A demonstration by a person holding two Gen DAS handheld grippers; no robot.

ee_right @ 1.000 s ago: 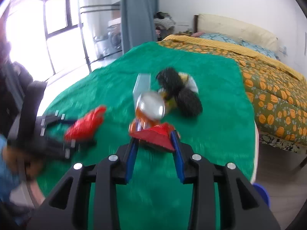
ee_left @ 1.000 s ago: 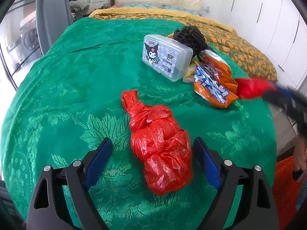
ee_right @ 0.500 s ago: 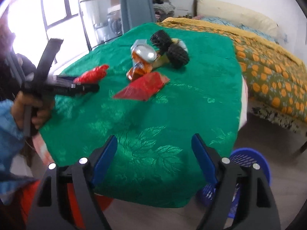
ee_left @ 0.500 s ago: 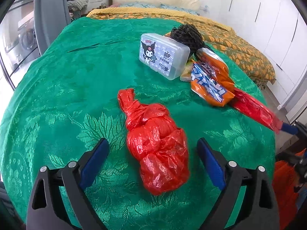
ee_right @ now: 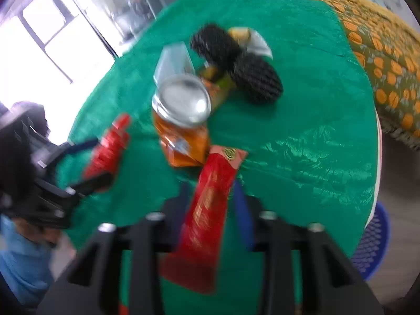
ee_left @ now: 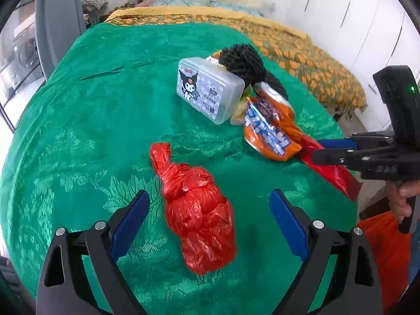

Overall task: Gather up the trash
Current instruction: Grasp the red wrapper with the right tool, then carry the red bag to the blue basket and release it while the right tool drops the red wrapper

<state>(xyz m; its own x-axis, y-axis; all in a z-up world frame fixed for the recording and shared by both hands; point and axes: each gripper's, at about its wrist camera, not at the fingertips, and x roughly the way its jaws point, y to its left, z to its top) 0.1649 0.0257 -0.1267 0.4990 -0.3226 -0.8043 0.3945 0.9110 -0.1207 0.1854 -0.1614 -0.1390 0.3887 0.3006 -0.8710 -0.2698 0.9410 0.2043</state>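
A knotted red plastic bag (ee_left: 197, 212) lies on the green cloth (ee_left: 78, 136); my left gripper (ee_left: 210, 220) is open with its fingers either side of it, apart from it. My right gripper (ee_right: 211, 194) is shut on a flat red wrapper (ee_right: 210, 204), also seen in the left wrist view (ee_left: 325, 168) at the cloth's right edge. An orange snack bag (ee_left: 270, 128), a clear printed box (ee_left: 207, 92) and a black mesh bundle (ee_left: 246, 63) lie together behind. The right wrist view is blurred.
A bed with an orange patterned cover (ee_left: 302, 50) lies behind the cloth. A blue basket (ee_right: 372, 239) stands on the floor at the right. An orange-red bag (ee_left: 383, 252) sits below the cloth's right edge.
My right gripper let go of the red wrapper and drew back, then came in again and shut on it. My left gripper stayed open over the red bag.
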